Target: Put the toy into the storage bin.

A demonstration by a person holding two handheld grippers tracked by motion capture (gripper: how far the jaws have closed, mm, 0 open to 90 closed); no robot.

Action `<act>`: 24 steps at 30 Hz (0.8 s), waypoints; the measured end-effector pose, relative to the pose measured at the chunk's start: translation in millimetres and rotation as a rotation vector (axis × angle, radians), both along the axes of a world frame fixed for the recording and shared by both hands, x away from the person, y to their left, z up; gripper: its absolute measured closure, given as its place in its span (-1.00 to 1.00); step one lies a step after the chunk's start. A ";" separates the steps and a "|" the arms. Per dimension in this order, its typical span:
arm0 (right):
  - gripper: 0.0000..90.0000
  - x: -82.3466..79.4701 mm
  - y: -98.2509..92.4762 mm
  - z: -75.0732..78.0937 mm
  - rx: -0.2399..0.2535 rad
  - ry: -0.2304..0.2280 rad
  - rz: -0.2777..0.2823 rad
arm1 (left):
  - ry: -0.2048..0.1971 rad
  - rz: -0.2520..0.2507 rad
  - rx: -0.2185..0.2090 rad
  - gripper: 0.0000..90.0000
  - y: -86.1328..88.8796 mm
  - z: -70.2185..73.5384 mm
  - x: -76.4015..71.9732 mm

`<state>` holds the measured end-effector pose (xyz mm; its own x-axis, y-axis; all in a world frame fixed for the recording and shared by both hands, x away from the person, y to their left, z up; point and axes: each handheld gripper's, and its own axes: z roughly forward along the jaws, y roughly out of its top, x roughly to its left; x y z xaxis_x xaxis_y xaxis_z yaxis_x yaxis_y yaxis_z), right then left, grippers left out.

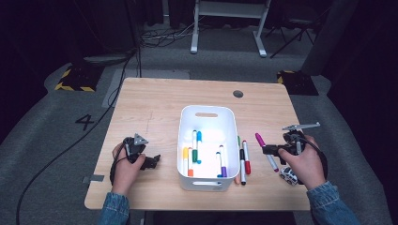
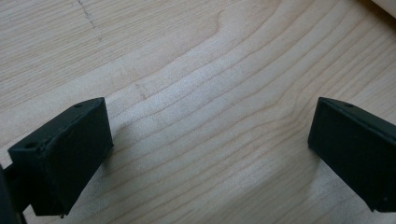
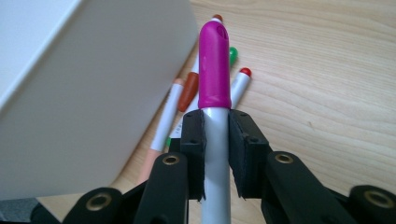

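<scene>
My right gripper (image 3: 215, 119) is shut on a white marker with a magenta cap (image 3: 214, 70), which sticks out past the pads. In the high view that magenta marker (image 1: 265, 151) is held above the table, right of the white bin (image 1: 207, 114), by the right gripper (image 1: 268, 150). Loose markers (image 1: 243, 159) lie on the table against the bin's right wall, and several markers (image 1: 196, 146) lie inside the bin. My left gripper (image 1: 155, 161) rests low over the table left of the bin; its fingers (image 2: 65, 154) stand wide apart over bare wood, open.
The wooden table (image 1: 150, 108) has a round grommet hole (image 1: 238, 93) at the back right. A small black and white object (image 1: 288, 175) lies under the right hand. Dark floor, cables and table legs lie beyond the far edge.
</scene>
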<state>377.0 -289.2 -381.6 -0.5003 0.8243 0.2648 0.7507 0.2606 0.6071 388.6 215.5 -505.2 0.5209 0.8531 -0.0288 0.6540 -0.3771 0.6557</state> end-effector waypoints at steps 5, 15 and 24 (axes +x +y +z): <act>0.72 -1.3 9.1 12.9 0.012 -0.015 0.026 | -0.001 0.000 0.001 -1.00 -0.2 0.0 0.1; 0.72 -3.2 36.6 40.3 0.034 -0.055 0.104 | -0.007 0.001 0.005 -1.00 -0.4 0.0 -2.3; 0.72 -0.7 61.8 57.6 0.050 -0.085 0.173 | -0.003 -0.003 0.006 -1.00 -0.1 0.4 -2.5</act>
<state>376.3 -227.4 -324.0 -0.6556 0.7110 0.2543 0.6431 0.3491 0.6816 386.1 215.3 -504.8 0.5238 0.8516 -0.0223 0.6509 -0.3832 0.6554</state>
